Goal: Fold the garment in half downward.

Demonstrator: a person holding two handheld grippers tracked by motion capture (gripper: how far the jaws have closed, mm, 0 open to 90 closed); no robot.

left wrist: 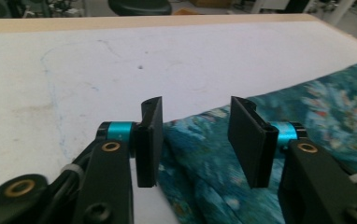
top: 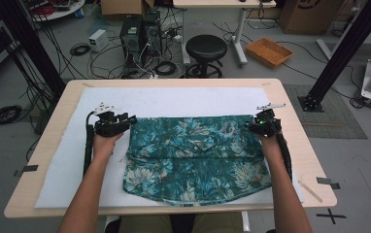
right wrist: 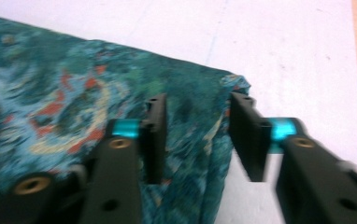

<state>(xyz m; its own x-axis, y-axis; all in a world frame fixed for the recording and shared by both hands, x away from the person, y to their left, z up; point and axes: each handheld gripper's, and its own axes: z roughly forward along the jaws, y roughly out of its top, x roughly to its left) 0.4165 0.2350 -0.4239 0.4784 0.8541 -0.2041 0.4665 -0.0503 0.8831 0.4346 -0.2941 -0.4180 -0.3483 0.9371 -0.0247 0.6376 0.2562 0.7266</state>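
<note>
Cloth (top: 195, 158) with a blue-green flower print lies folded on the white mat (top: 174, 99) in the middle of the table (top: 52, 126). Its long way runs from side to side, from one hand to the other.

On the left, the left gripper (top: 127, 120) sits at the far left corner of the cloth. Its jaws are about half open and hold nothing. In the left gripper view, the cloth's corner lies under and between the jaws, but the pads (left wrist: 149, 140) do not press on it.

On the right, the right gripper (top: 251, 125) sits at the far right corner. Its jaws are about half open too, and they grip nothing. In the right gripper view, the cloth's right edge lies below the gap between the jaws.

Each hand is close to its own corner, so neither one is nearer. The cloth spreads from both grippers toward the person, so the next fold likely starts from these two far corners.

From the high view you can see the whole cloth and both hands at once. The gripper views show, up close, that the pads are apart and off the cloth.
</note>
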